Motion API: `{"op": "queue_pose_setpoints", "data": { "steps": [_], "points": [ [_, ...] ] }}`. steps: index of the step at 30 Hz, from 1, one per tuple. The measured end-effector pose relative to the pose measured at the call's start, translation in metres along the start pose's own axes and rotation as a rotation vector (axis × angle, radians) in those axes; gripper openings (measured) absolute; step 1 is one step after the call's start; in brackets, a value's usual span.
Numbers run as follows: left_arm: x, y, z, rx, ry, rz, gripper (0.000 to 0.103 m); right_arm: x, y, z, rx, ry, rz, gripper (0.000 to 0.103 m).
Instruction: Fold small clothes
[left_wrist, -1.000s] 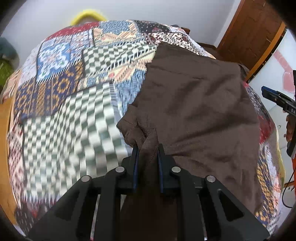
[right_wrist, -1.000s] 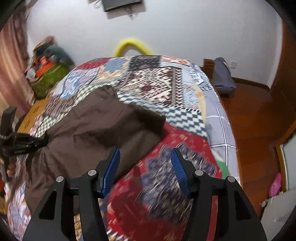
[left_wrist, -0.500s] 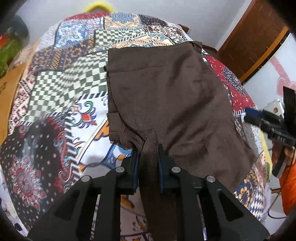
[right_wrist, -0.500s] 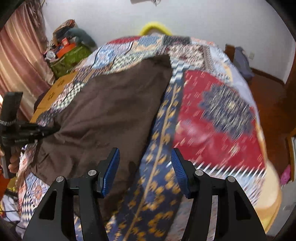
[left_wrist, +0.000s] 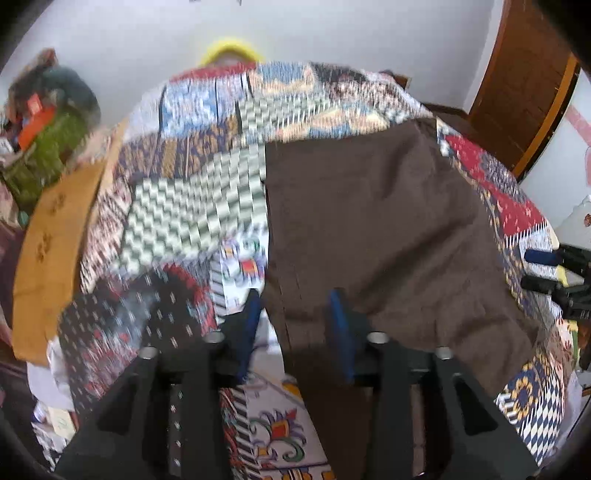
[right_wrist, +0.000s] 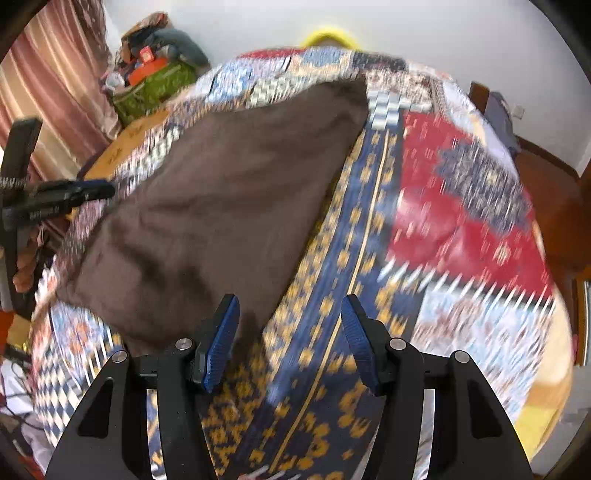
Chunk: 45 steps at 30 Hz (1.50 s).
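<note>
A brown garment (left_wrist: 376, 229) lies spread flat on the patchwork bedspread (left_wrist: 192, 206). My left gripper (left_wrist: 295, 314) is open, its blue pads on either side of the garment's near left edge, holding nothing. In the right wrist view the same garment (right_wrist: 221, 192) lies left of centre. My right gripper (right_wrist: 290, 332) is open and empty, above the bedspread (right_wrist: 369, 258) at the garment's near right corner. The left gripper (right_wrist: 74, 195) shows at the far left there. The right gripper (left_wrist: 554, 273) shows at the right edge of the left wrist view.
A green bag with clutter (right_wrist: 155, 85) and a pink curtain (right_wrist: 62, 74) stand left of the bed. A yellow hoop (left_wrist: 229, 48) rises behind the bed. A wooden door (left_wrist: 528, 74) is at right. A dark item (right_wrist: 498, 110) rests by the far wall.
My left gripper has opened and let go of the brown garment, which now lies flat. Both grippers have shifted; the views are motion-blurred. The right gripper stays open.
</note>
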<state>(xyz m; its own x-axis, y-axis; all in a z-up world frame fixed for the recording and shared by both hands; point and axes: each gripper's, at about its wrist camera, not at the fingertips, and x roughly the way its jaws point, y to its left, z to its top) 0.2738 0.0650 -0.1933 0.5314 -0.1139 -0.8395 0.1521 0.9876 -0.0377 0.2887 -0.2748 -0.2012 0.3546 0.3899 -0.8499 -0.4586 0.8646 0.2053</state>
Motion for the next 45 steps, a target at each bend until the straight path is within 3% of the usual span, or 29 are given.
{"op": "queue_pose_setpoints", "data": {
  "steps": [2,8,17,22,26,33,41,43,45],
  "points": [
    [0.0,-0.001,0.011,0.014,-0.038,-0.004,0.059,-0.003,-0.005,0.017,0.011,-0.042,-0.001,0.053],
    [0.033,0.002,0.039,0.013,-0.037,-0.017,0.06,0.016,-0.01,0.079,0.02,-0.106,0.042,0.053],
    [0.097,0.017,0.055,0.005,0.029,0.001,0.06,0.09,-0.025,0.15,0.101,-0.062,0.111,0.053],
    [0.106,0.019,0.063,-0.008,0.008,-0.01,0.062,0.109,-0.037,0.171,0.124,-0.085,0.086,0.053],
    [0.103,0.016,0.068,-0.013,0.004,0.004,0.062,0.099,-0.025,0.179,0.093,-0.111,-0.017,0.053],
    [0.068,0.009,0.051,0.003,-0.007,0.0,0.062,0.051,-0.002,0.14,-0.019,-0.139,-0.007,0.053],
    [0.042,-0.003,-0.005,0.028,0.066,0.005,0.066,0.041,0.023,0.04,-0.11,0.023,0.016,0.053],
    [0.033,0.001,-0.017,0.011,0.062,0.01,0.071,0.041,0.026,0.014,-0.126,0.063,0.005,0.055],
    [0.021,0.007,-0.026,-0.022,0.057,0.008,0.073,0.032,0.027,-0.004,-0.133,0.043,-0.016,0.057]
  ]
}}
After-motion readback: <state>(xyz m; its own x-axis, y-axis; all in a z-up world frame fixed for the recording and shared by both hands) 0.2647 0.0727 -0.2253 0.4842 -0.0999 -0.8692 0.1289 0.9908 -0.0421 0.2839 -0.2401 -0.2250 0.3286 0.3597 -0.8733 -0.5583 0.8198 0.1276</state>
